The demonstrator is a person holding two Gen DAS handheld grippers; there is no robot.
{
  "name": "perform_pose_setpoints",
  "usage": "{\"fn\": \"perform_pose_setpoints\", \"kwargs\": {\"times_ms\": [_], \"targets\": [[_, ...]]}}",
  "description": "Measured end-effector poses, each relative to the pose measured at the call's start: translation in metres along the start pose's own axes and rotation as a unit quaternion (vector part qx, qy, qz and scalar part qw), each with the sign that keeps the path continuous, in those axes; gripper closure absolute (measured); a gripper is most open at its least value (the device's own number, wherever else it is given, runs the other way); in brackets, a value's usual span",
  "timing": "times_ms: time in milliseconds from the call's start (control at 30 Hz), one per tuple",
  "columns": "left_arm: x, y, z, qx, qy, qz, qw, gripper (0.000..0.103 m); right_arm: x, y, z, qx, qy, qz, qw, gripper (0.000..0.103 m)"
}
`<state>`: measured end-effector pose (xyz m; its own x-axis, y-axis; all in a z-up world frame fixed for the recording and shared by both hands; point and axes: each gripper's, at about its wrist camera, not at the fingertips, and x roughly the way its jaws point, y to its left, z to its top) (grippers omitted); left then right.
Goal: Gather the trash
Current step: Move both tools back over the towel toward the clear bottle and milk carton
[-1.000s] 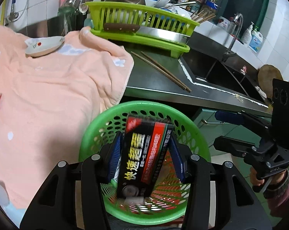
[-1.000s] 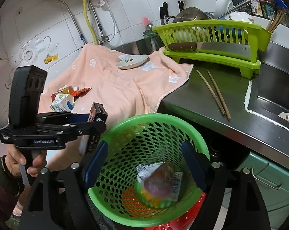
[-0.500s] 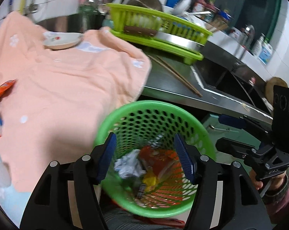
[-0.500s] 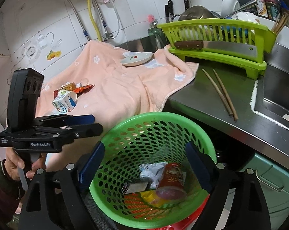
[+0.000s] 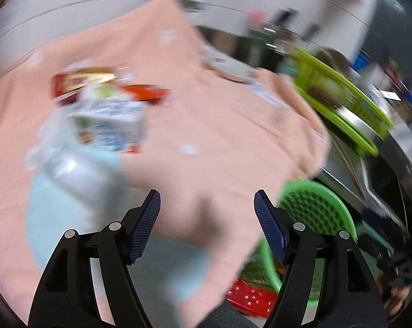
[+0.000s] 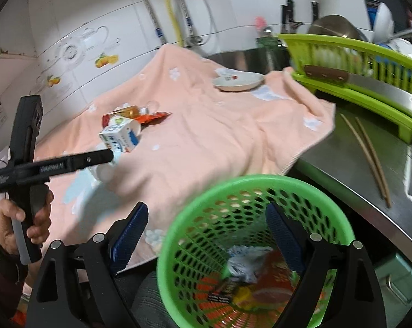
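A green perforated trash basket (image 6: 255, 248) holds crumpled paper, a red cup-like packet and a dark box; it shows at the right in the left wrist view (image 5: 312, 207). My right gripper (image 6: 206, 235) is open, its jaws on either side of the basket's near rim. My left gripper (image 5: 207, 218) is open and empty over the peach towel (image 5: 206, 125), pointing at the trash pile: a white-blue milk carton (image 5: 110, 125), a red-yellow packet (image 5: 83, 82), an orange wrapper (image 5: 146, 94) and a pale crumpled item (image 5: 77, 172). The left wrist view is blurred. The carton also shows in the right wrist view (image 6: 118, 138).
A white dish (image 6: 237, 80) lies on the towel's far end. A lime dish rack (image 6: 356, 73) with a cleaver stands at the right, chopsticks (image 6: 367, 153) on the steel counter (image 6: 342, 175) beside it. A red stool shows under the basket (image 5: 249, 298).
My left gripper let go of the dark box into the basket, then swung left over the towel toward the trash pile. My right gripper stayed open by the basket.
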<state>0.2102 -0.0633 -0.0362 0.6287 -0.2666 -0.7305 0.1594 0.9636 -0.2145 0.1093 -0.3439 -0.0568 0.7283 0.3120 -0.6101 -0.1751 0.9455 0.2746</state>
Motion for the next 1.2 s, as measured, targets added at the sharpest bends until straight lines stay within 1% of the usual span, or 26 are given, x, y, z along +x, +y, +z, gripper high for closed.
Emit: {"fn": "perform_pose_setpoints", "kwargs": {"times_ms": [100, 200, 300, 400, 433, 500, 567, 600, 733, 833, 900, 933, 1000, 1033, 1100, 1200], "targets": [[0.001, 0.028, 0.006, -0.044, 0.002, 0.041, 0.9982, 0.028, 0.009, 0.007, 0.005, -0.007, 0.004, 0.013, 1.0, 0.018], [0.002, 0.059, 0.012, -0.103, 0.003, 0.081, 0.9914, 0.025, 0.017, 0.013, 0.008, -0.016, 0.009, 0.022, 1.0, 0.018], [0.005, 0.081, 0.015, -0.144, 0.003, 0.106, 0.9839, 0.021, 0.024, 0.017, 0.011, -0.021, 0.014, 0.031, 0.999, 0.018], [0.014, 0.107, 0.019, -0.202, 0.013, 0.119, 0.9719, 0.021, 0.031, 0.021, 0.013, -0.027, 0.021, 0.041, 0.999, 0.018], [0.017, 0.111, 0.018, -0.214, 0.016, 0.123, 0.9689, 0.02, 0.033, 0.022, 0.014, -0.029, 0.023, 0.042, 0.998, 0.018], [0.025, 0.124, 0.018, -0.249, 0.027, 0.123, 0.9602, 0.02, 0.038, 0.025, 0.016, -0.035, 0.028, 0.048, 0.998, 0.018], [0.029, 0.13, 0.018, -0.271, 0.031, 0.13, 0.9534, 0.02, 0.042, 0.027, 0.018, -0.041, 0.031, 0.053, 0.997, 0.018], [0.033, 0.134, 0.02, -0.283, 0.034, 0.137, 0.9486, 0.02, 0.044, 0.028, 0.02, -0.044, 0.032, 0.054, 0.997, 0.018], [0.046, 0.143, 0.021, -0.323, 0.051, 0.14, 0.9347, 0.02, 0.053, 0.032, 0.026, -0.055, 0.039, 0.06, 0.996, 0.018], [0.053, 0.144, 0.026, -0.331, 0.059, 0.156, 0.9289, 0.019, 0.06, 0.035, 0.031, -0.066, 0.045, 0.063, 0.995, 0.018], [0.057, 0.144, 0.028, -0.336, 0.065, 0.161, 0.9258, 0.019, 0.065, 0.038, 0.036, -0.074, 0.048, 0.064, 0.994, 0.018], [0.06, 0.145, 0.028, -0.342, 0.071, 0.164, 0.9224, 0.019, 0.069, 0.04, 0.039, -0.08, 0.05, 0.064, 0.993, 0.018], [0.069, 0.147, 0.03, -0.356, 0.084, 0.161, 0.9167, 0.019, 0.074, 0.045, 0.044, -0.09, 0.053, 0.065, 0.992, 0.018], [0.072, 0.148, 0.03, -0.358, 0.088, 0.162, 0.9155, 0.019, 0.078, 0.048, 0.047, -0.098, 0.055, 0.064, 0.992, 0.018], [0.075, 0.147, 0.032, -0.352, 0.09, 0.175, 0.9151, 0.019, 0.083, 0.051, 0.052, -0.108, 0.057, 0.065, 0.99, 0.018], [0.081, 0.142, 0.036, -0.331, 0.098, 0.188, 0.9194, 0.021, 0.095, 0.058, 0.061, -0.123, 0.064, 0.07, 0.988, 0.018]]}}
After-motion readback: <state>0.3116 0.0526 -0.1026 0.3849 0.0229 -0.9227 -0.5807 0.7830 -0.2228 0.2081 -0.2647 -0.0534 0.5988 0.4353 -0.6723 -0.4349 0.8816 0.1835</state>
